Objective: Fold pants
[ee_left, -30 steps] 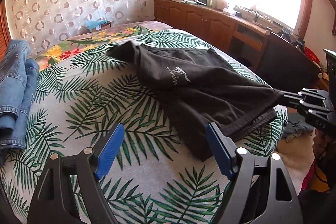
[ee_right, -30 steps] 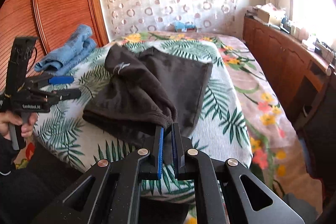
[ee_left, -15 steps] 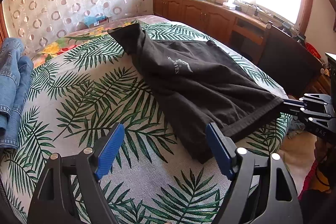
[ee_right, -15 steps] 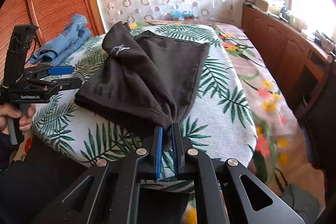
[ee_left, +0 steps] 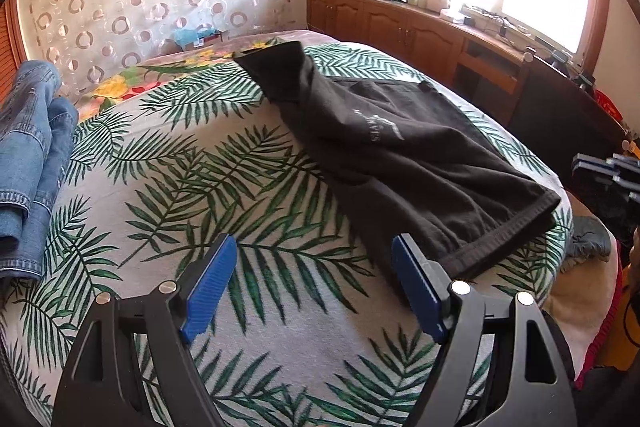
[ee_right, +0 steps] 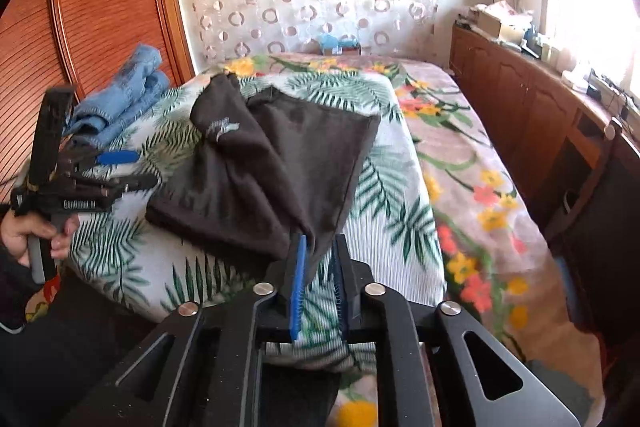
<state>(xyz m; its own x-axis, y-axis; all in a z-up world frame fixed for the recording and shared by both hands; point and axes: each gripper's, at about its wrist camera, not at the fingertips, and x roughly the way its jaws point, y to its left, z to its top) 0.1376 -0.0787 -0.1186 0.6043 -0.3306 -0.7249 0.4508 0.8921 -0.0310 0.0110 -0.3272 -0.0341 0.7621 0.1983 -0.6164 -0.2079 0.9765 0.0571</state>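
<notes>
Black pants (ee_left: 404, 155) lie folded on the palm-leaf bedspread (ee_left: 192, 195), their hem toward the bed's near edge. They also show in the right wrist view (ee_right: 276, 171). My left gripper (ee_left: 316, 283) is open and empty, hovering over the bedspread just left of the hem. My right gripper (ee_right: 318, 275) has its jaws slightly parted just off the pants' near corner; no cloth is pinched between them. It shows at the right edge of the left wrist view (ee_left: 612, 175).
Folded blue jeans (ee_left: 28, 155) lie at the bed's left side, also seen in the right wrist view (ee_right: 120, 107). A wooden cabinet (ee_left: 420, 27) with clutter runs under the window. A wooden wardrobe (ee_right: 88, 27) stands left. A dark chair (ee_left: 568, 115) stands beside the bed.
My right gripper has opened and let go of the pants' corner, drawing back from the bed edge. The pants now lie flat. My left gripper stayed open.
</notes>
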